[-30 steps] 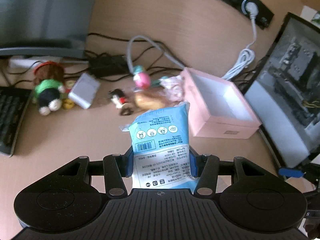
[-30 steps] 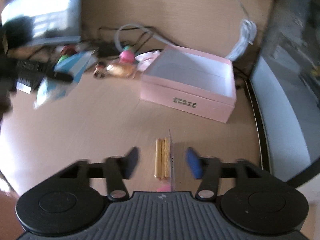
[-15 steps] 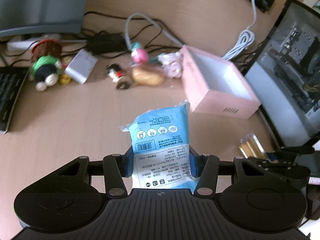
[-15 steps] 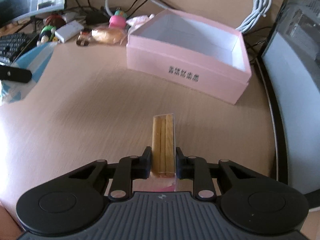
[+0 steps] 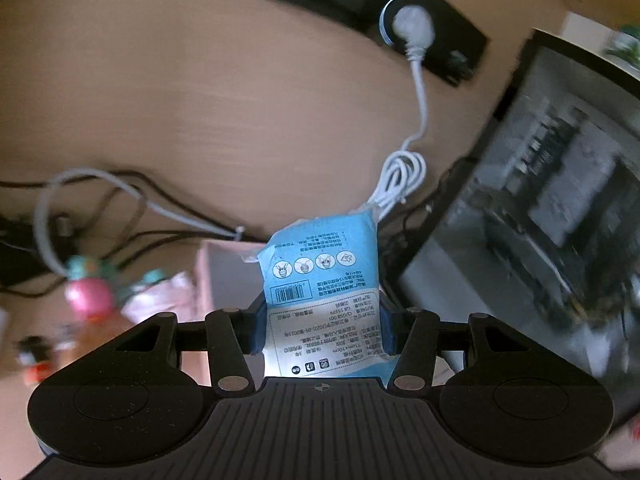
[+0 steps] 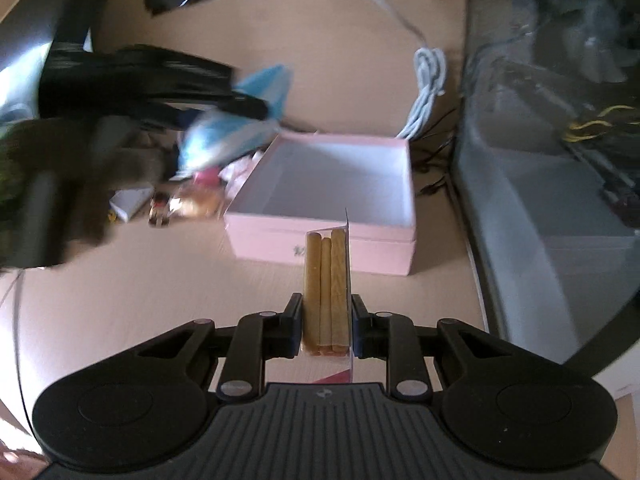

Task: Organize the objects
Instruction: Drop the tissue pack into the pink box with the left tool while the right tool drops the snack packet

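Observation:
My left gripper [image 5: 322,322] is shut on a blue and white packet [image 5: 324,288], held above the near left corner of the open pink box [image 5: 224,272]. In the right wrist view the same packet [image 6: 236,132] shows as a blur at the box's far left, with the left gripper [image 6: 244,106] on it. My right gripper [image 6: 326,322] is shut on a clear pack of tan wafer sticks [image 6: 326,284], lifted off the desk just in front of the pink box [image 6: 332,216], whose white inside holds nothing.
Small toys and a wrapped snack [image 6: 196,200] lie left of the box, with a pink round toy [image 5: 90,296] and cables behind. A coiled white cable [image 6: 428,84] lies behind the box. A glass-sided case [image 6: 560,140] stands at the right, a black power strip [image 5: 424,32] at the back.
The left gripper carried the packet right and forward to the pink box. The right gripper closed on the wafer stick pack and lifted it off the desk.

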Action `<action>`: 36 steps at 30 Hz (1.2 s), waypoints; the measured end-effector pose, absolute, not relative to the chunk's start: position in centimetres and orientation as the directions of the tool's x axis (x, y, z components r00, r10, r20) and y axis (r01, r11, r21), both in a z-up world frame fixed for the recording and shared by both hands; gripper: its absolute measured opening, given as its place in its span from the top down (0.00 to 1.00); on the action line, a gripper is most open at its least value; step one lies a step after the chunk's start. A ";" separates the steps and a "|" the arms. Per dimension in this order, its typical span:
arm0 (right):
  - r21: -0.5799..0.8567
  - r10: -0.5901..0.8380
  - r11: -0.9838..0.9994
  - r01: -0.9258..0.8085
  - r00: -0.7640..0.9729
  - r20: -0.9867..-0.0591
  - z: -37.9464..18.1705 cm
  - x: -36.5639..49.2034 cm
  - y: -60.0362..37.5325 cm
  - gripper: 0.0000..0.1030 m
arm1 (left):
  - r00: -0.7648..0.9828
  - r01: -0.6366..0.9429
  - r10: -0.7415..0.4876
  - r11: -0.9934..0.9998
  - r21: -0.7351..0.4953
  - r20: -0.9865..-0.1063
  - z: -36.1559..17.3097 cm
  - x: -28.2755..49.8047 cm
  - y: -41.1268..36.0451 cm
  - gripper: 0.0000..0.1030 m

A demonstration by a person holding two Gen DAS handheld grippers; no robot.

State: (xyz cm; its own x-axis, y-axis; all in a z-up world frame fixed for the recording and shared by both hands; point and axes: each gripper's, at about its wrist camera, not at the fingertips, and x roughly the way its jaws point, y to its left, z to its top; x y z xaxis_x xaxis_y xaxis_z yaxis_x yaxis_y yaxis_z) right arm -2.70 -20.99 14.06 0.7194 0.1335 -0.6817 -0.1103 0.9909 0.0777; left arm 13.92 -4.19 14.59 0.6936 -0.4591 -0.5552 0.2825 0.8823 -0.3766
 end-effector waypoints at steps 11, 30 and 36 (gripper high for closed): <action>0.070 0.104 0.995 -0.078 0.724 -0.682 13.4 -1.3 -22.8 0.78 | 0.612 0.343 -0.381 0.918 -0.201 -0.694 7.7 15.8 -8.6 0.44; 0.089 0.058 0.996 -0.006 0.797 -0.602 14.9 12.3 -22.1 0.77 | 0.765 0.098 -0.324 0.913 -0.397 -0.556 10.9 5.9 2.6 0.46; 0.147 0.140 0.988 -0.056 0.736 -0.663 12.4 14.1 -19.2 0.52 | 0.707 -0.055 -0.226 0.927 -0.371 -0.670 7.3 4.8 7.8 0.46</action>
State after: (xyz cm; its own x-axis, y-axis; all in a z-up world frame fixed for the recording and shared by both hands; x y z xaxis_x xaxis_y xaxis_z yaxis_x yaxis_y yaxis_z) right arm 14.06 -19.23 12.39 0.7356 0.1402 -0.6628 -0.0560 0.9876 0.1467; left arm 4.84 7.76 7.28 0.7067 -0.2263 -0.6703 -0.0546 0.9272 -0.3706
